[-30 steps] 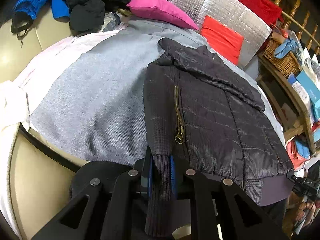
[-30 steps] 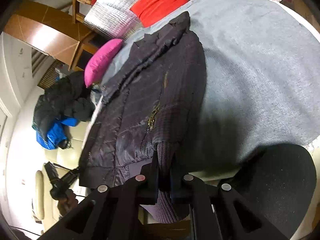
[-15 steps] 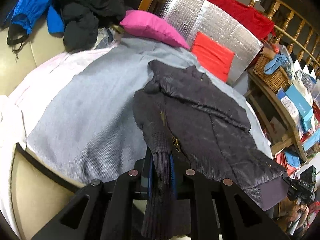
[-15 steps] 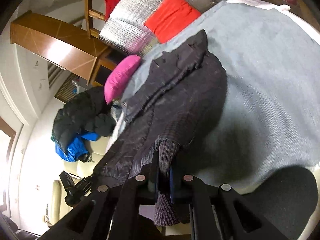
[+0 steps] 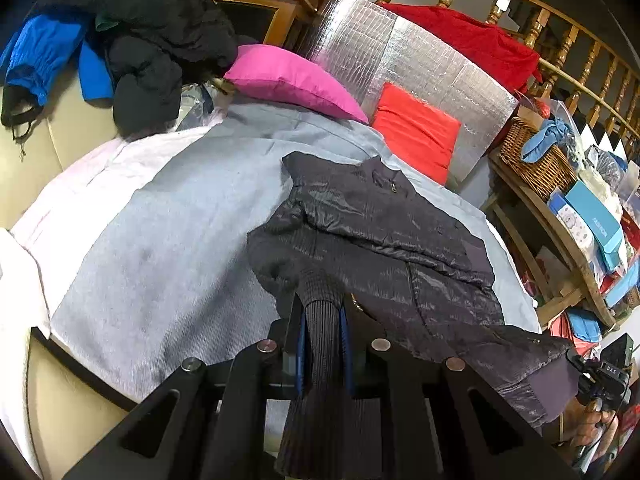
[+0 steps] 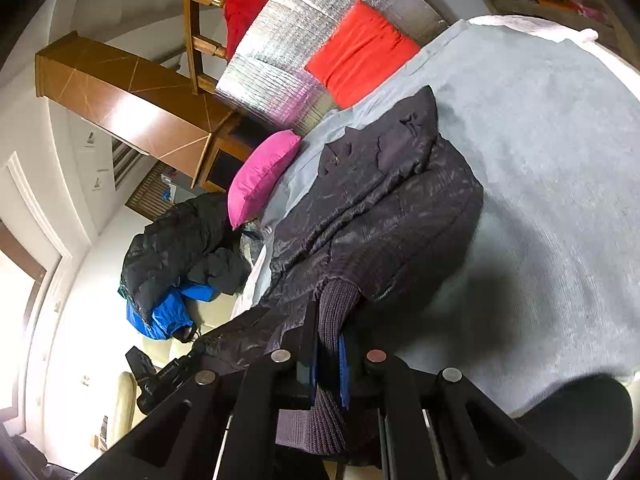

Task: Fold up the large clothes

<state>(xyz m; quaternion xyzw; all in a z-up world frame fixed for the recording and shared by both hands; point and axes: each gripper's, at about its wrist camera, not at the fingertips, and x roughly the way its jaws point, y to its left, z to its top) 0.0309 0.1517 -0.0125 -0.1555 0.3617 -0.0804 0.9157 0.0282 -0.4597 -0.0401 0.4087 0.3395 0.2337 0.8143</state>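
A: What is seen to have changed over the last second?

B: The near hem of the dark quilted jacket (image 5: pixel 404 264) has been raised off the grey blanket (image 5: pixel 160 240) and carried toward the collar, so the body is bunched shorter than before. A bottom-to-top fold is judged to be under way.

A: And the tools?

B: The left tool (image 5: pixel 323 344) is closed on a ribbed cuff (image 5: pixel 320 320); the right tool (image 6: pixel 328 360) is likewise clamped on ribbed knit (image 6: pixel 334 312). Whether it is the other cuff or the hem band cannot be told.

A: Where is the jacket placed?

B: On the bed, right of centre, collar far, near a red cushion (image 5: pixel 416 128).

A: Room for moving?

B: Open blanket is left on the left side; a pink pillow (image 5: pixel 292 80) and the cushion bound the far end, and the bed's right edge is close beside the jacket.
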